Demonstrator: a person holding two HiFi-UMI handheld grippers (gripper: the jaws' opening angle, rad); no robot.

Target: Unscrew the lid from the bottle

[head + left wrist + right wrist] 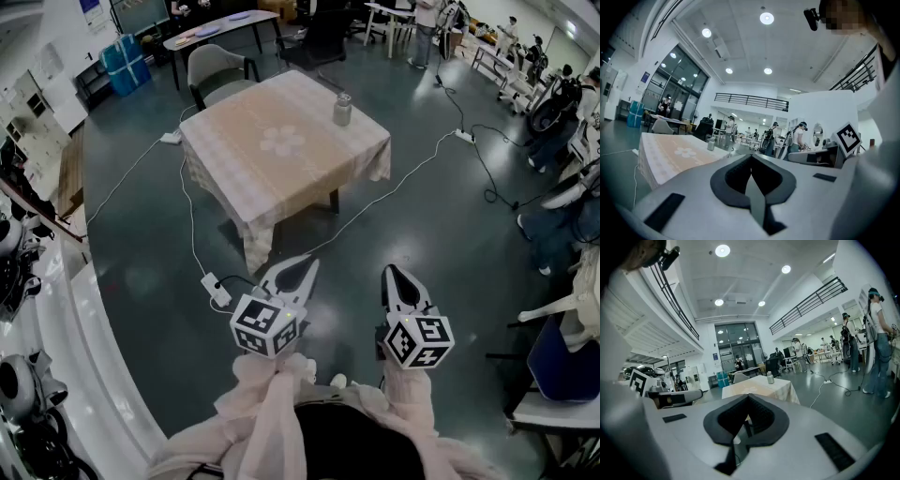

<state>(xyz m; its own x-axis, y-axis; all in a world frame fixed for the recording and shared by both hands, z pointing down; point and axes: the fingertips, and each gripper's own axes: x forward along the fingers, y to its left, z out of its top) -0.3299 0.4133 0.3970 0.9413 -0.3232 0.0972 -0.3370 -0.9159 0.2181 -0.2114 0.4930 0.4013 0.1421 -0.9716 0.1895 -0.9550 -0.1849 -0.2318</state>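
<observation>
A small grey bottle with a lid [343,109] stands upright near the far right corner of a square table with a beige cloth [281,150]. The bottle [711,145] also shows small in the left gripper view, and the bottle [770,378] shows far off in the right gripper view. Both grippers hang over the floor well short of the table. The left gripper [310,262] is shut with nothing in it. The right gripper [390,273] is shut and empty too. In each gripper view the jaws meet at their tips.
A grey chair [217,70] stands behind the table. White cables and a power strip [217,290] lie on the dark floor near the table. Another table [220,28], blue crates [126,62] and several people stand farther off. A blue chair [562,361] is at my right.
</observation>
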